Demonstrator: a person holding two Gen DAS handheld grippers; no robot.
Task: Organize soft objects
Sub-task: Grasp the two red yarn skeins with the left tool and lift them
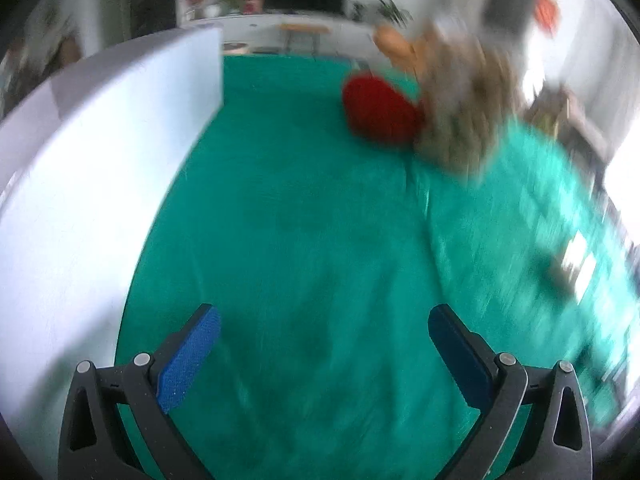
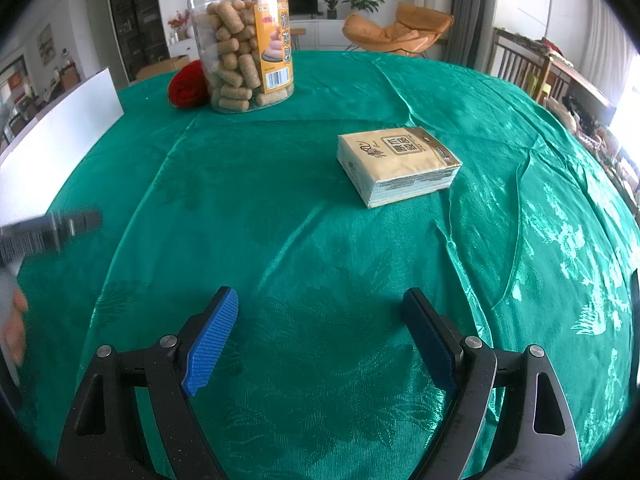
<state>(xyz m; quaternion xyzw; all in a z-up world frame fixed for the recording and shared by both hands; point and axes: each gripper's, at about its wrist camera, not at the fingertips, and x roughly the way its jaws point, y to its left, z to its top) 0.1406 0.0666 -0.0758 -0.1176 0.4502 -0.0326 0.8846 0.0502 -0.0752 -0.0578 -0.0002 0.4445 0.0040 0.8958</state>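
A white board (image 2: pixel 60 136) stands upright along the left edge of the surface (image 2: pixel 304 216), which is covered in a shiny green cloth. In the right wrist view the board lies well ahead and to the left of the right gripper (image 2: pixel 320 336).

Ahead and left of that gripper, near the far edge, a ball of red yarn (image 2: pixel 187 86) rests on the cloth, touching or just behind the left side of a clear plastic jar (image 2: pixel 244 44). The jar stands upright and is filled almost to the top with tan, puffed cylinder snacks; an orange label with a barcode wraps its right side. Its top is cut off by the frame, so I cannot tell about the lid.

Ahead and slightly right of the right gripper, well apart from the jar, a beige pack of tissues (image 2: pixel 398 164) lies flat on the cloth.

The right gripper hovers low over bare cloth with its jaws spread wide and nothing between the blue pads (image 2: pixel 212 340).

The left wrist view is blurred. The left gripper (image 1: pixel 324 348) is likewise wide open and holds nothing, above bare cloth. The white board runs along its left; far ahead and to the right sit the red yarn (image 1: pixel 378 110) and a smeared tan shape that is the jar (image 1: pixel 460 104).

A blurred dark bar at the left edge of the right wrist view is hard to identify.
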